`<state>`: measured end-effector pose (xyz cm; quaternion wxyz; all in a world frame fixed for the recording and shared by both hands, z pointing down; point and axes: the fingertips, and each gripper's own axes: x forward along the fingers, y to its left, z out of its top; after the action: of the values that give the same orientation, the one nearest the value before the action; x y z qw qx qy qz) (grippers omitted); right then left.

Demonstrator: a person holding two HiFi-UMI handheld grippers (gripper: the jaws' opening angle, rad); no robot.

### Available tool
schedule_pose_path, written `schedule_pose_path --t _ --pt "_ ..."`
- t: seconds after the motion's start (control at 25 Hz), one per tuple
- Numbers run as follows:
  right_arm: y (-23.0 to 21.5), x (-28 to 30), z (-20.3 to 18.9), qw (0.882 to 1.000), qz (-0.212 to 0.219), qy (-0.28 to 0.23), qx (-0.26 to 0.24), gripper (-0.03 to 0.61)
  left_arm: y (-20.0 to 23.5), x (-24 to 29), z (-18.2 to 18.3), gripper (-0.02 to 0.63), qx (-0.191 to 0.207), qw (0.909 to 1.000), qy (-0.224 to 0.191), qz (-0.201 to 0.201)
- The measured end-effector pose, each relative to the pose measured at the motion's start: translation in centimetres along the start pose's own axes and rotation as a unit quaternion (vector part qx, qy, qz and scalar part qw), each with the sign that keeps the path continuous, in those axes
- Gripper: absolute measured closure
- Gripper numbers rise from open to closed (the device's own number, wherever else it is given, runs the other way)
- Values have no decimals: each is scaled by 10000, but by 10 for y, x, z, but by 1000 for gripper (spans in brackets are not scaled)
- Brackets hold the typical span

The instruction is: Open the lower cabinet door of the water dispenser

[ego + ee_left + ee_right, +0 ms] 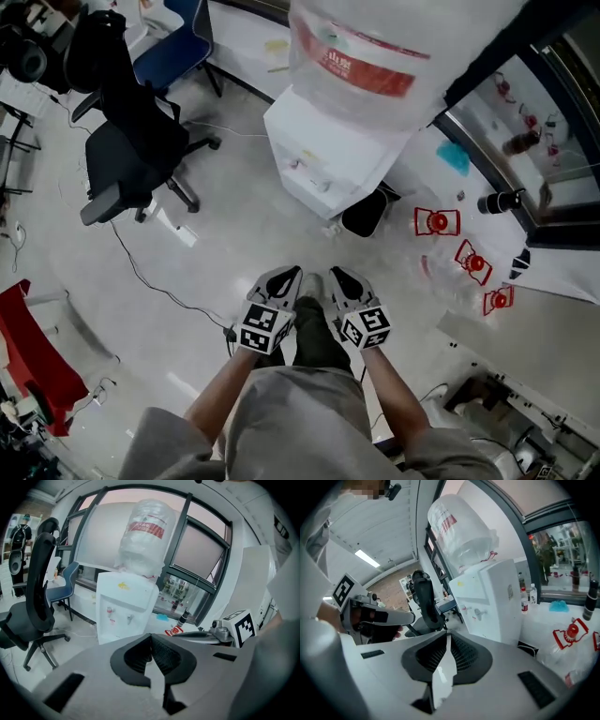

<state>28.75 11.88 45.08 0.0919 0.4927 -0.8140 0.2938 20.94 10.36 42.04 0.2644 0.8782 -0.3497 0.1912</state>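
Note:
The white water dispenser (328,155) stands on the floor ahead of me, with a large clear bottle (366,47) upside down on top. In the left gripper view the dispenser (123,611) shows its two taps; its lower front is hidden behind the gripper's body. The right gripper view has the dispenser (492,602) close, to the right of centre. My left gripper (286,277) and right gripper (339,279) hang side by side above my knees, well short of the dispenser. Both are shut with nothing between the pads (150,637) (447,637).
A black office chair (131,150) stands left of the dispenser, with a blue chair (173,47) behind it. A black bin (366,211) sits at the dispenser's right foot. Empty red-capped bottles (438,222) lie to the right. A cable (141,277) runs across the floor.

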Motion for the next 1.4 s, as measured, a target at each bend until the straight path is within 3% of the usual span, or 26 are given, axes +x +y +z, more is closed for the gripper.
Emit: schedule_pose_path --t 0.24,0.56,0.96,1.4 --pt "-47 51 -24 9995 -269 166 88 566 52 30 -23 603 7 9998 60 211" --pt "-79 109 -50 9983 -456 319 153 560 107 61 -57 603 -391 9985 120 356" --pt "-161 164 -126 9908 -1160 658 207 472 156 110 -97 603 -508 9978 -72 429" --pt "-235 214 -208 9864 -1251 1058 128 391 185 166 -158 603 -630 9962 -185 572"
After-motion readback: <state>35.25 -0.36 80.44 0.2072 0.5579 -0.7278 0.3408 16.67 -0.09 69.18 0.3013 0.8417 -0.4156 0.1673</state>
